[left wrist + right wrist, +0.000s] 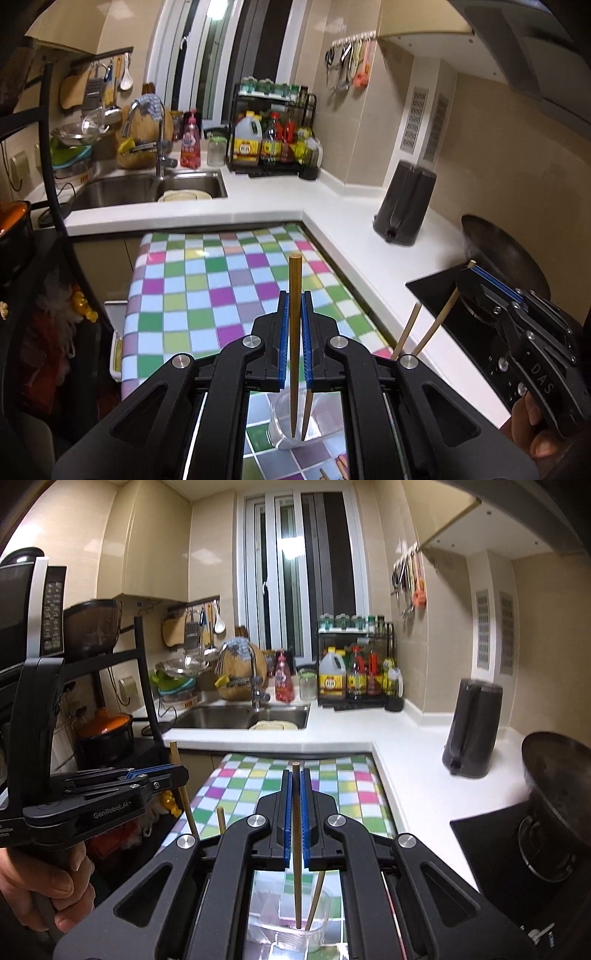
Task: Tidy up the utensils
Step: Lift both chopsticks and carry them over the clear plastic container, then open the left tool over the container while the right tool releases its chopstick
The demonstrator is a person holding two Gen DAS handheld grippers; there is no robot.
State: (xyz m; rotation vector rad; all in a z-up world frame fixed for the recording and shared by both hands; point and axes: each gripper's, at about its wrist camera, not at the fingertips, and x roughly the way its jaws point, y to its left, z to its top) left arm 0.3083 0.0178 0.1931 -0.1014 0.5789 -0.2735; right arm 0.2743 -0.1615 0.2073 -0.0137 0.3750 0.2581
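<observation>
There, the left tongs [294, 295] were clamped on a chopstick [294, 332] standing upright between the blue pads [283, 332], its lower tip reaching down into a clear plastic cup [284, 424] that sat on the checkered cloth of the worktop [207, 280] at 6 o'clock in the left wrist view. A second stick leaned in that cup just beside the held one. In the right wrist view the right tongs [296, 775] were likewise clamped on a chopstick [296, 830], upright, with its tip down in a clear container [295, 923] at 6 o'clock, where another stick leaned at a tilt. Whether both views showed one cup I could not tell. At 3 o'clock in the left view the other tongs appeared, gripped by a hand [532, 424]. Farther out lay the white counter [332, 199], a dark kettle [404, 203] at 2 o'clock, a wok [506, 251] at 3 o'clock, and a sink [147, 188] at 10 o'clock.
</observation>
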